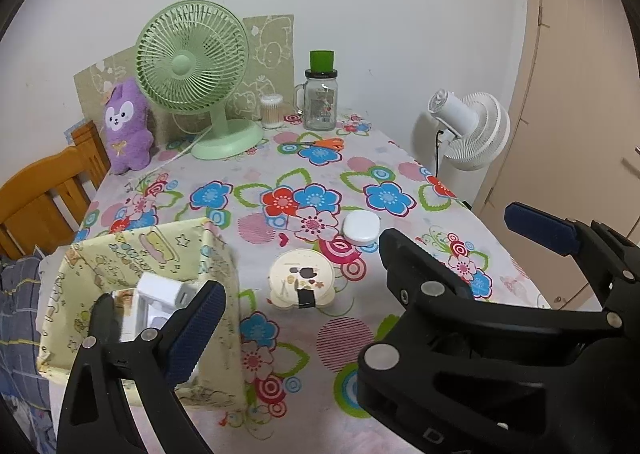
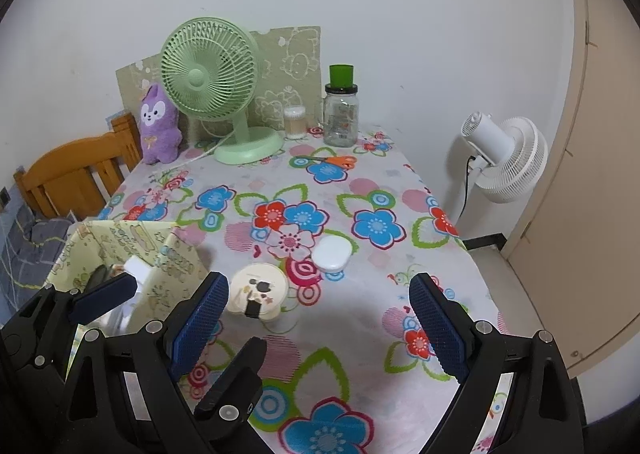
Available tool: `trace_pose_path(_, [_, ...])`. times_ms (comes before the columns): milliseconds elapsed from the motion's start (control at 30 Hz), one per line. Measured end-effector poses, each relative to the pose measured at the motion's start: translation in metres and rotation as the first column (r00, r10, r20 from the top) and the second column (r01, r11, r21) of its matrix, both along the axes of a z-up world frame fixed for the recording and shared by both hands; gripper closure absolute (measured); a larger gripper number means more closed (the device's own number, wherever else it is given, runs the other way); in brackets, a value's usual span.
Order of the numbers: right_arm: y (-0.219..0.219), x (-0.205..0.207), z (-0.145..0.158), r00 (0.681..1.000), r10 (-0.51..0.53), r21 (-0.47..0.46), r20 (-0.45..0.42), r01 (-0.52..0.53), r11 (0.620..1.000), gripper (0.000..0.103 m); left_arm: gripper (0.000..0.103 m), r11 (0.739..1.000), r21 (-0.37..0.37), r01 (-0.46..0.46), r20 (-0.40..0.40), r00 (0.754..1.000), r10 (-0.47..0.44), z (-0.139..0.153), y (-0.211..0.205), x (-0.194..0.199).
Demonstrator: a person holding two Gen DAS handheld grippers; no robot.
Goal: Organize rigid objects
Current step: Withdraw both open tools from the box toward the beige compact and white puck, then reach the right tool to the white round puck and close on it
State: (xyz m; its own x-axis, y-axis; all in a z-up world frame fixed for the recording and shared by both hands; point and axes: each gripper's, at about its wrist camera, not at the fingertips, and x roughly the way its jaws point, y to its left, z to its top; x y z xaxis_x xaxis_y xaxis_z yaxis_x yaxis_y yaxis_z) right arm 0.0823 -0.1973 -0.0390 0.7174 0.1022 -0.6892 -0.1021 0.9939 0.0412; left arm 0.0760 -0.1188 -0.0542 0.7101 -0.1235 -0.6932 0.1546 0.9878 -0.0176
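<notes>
A yellow patterned storage box (image 1: 168, 254) stands at the table's front left, with white boxes (image 1: 160, 290) inside; it also shows in the right wrist view (image 2: 132, 242). My left gripper (image 1: 156, 302) is open over the box, empty. My right gripper (image 2: 320, 314) is open above the tablecloth, empty; it also shows in the left wrist view (image 1: 472, 234). A round cream tape measure (image 2: 260, 290) lies just beyond the right gripper's left finger (image 2: 200, 322). A white oval case (image 2: 332, 252) lies behind it. Orange scissors (image 2: 332, 161) lie further back.
At the back stand a green desk fan (image 2: 216, 94), a purple plush toy (image 2: 158, 126), a cotton swab pot (image 2: 294, 122) and a glass jar with a green cup on top (image 2: 340, 110). A wooden chair (image 2: 76, 174) is left, a white floor fan (image 2: 504, 158) right.
</notes>
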Motion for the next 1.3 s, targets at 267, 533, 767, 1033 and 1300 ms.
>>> trace_pose_path(267, [-0.016, 0.012, -0.023, 1.0, -0.008, -0.01, -0.019, 0.007, 1.0, 0.009, 0.003, 1.0, 0.018, 0.001, -0.013, 1.0, -0.001, -0.02, -0.017, 0.011])
trace_pose_path(533, [-0.03, 0.025, -0.051, 0.999, -0.012, -0.02, -0.036, 0.012, 1.0, 0.009, 0.003, 0.999, 0.012, -0.033, -0.039, 0.999, 0.033, -0.047, -0.029, 0.024])
trace_pose_path(767, [-0.032, 0.04, -0.072, 0.998, -0.008, -0.027, -0.067, 0.006, 1.0, 0.009, 0.003, 0.998, 0.032, -0.06, -0.064, 0.996, 0.062, -0.065, -0.031, 0.039])
trace_pose_path(1033, [-0.029, 0.058, -0.085, 0.997, 0.006, -0.03, -0.082, -0.009, 1.0, 0.009, 0.003, 0.996, 0.029, -0.083, -0.096, 0.992, 0.086, -0.079, -0.025, 0.058])
trace_pose_path(1300, [-0.027, 0.075, -0.096, 0.995, 0.019, -0.035, -0.101, -0.023, 0.999, 0.009, 0.003, 0.994, 0.029, -0.106, -0.126, 0.986, 0.109, -0.09, -0.022, 0.074])
